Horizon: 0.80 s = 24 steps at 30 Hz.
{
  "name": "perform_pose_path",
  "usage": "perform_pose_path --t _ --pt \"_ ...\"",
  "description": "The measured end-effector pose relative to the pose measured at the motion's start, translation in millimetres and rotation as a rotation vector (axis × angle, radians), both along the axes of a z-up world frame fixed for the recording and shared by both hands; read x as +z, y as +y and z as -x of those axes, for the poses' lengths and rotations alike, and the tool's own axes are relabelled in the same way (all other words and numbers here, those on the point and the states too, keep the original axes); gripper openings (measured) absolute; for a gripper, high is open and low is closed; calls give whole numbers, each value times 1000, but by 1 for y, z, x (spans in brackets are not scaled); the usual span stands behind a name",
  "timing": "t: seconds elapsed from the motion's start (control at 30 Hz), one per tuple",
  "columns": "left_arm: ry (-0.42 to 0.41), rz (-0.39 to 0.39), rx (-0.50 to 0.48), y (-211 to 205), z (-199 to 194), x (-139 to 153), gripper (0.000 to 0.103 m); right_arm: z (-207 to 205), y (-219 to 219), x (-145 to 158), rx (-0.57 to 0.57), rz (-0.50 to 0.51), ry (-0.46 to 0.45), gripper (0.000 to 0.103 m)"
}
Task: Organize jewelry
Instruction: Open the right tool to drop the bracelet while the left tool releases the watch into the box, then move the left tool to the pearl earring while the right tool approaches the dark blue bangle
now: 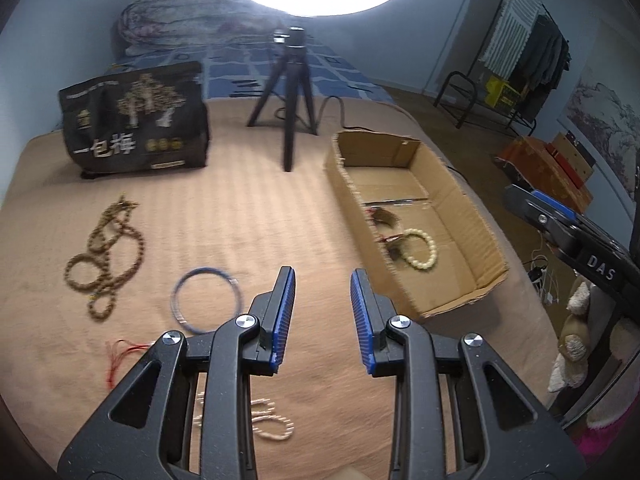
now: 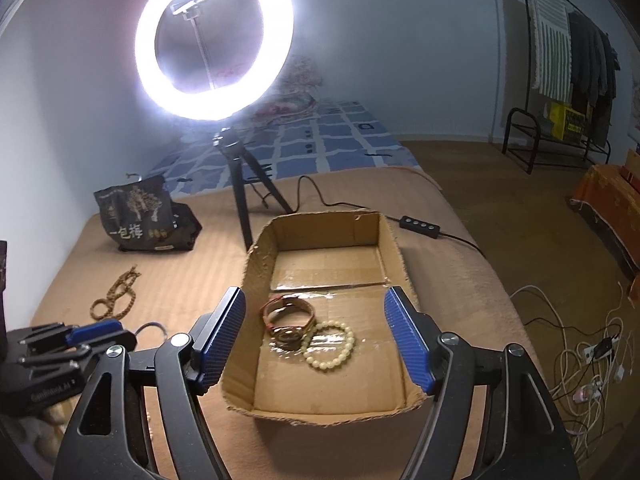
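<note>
An open cardboard box (image 1: 460, 200) (image 2: 394, 256) lies on the tan blanket. Inside it are a cream bead bracelet (image 2: 329, 345) (image 1: 421, 249) and a brown and red bangle pair (image 2: 289, 319). My left gripper (image 1: 323, 280) is open and empty above the blanket, left of the box. Near it lie a blue ring bangle (image 1: 207, 298), a long brown bead necklace (image 1: 107, 252) (image 2: 116, 298), a red string (image 1: 122, 354) and a pale bead strand (image 1: 268, 420) under the gripper. My right gripper (image 2: 316, 304) is open and empty over the box's near end.
A black printed bag (image 1: 136, 120) (image 2: 148, 216) and a ring light on a black tripod (image 1: 294, 92) (image 2: 244, 200) stand at the back. A cable with a control box (image 2: 420, 225) runs right of the box. The bed edge drops to the floor on the right.
</note>
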<state>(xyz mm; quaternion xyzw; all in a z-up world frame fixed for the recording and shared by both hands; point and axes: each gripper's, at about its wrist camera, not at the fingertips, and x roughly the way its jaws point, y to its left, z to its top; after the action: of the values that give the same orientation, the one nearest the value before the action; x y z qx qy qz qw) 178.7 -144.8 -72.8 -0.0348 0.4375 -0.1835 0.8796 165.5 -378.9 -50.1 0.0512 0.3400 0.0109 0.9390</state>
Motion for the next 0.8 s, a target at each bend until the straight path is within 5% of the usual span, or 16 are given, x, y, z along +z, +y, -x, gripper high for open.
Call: perform_pose_path --t 0.8 --pt "60 -19 196 149 10 -23 29 10 91 -20 184 -47 64 78"
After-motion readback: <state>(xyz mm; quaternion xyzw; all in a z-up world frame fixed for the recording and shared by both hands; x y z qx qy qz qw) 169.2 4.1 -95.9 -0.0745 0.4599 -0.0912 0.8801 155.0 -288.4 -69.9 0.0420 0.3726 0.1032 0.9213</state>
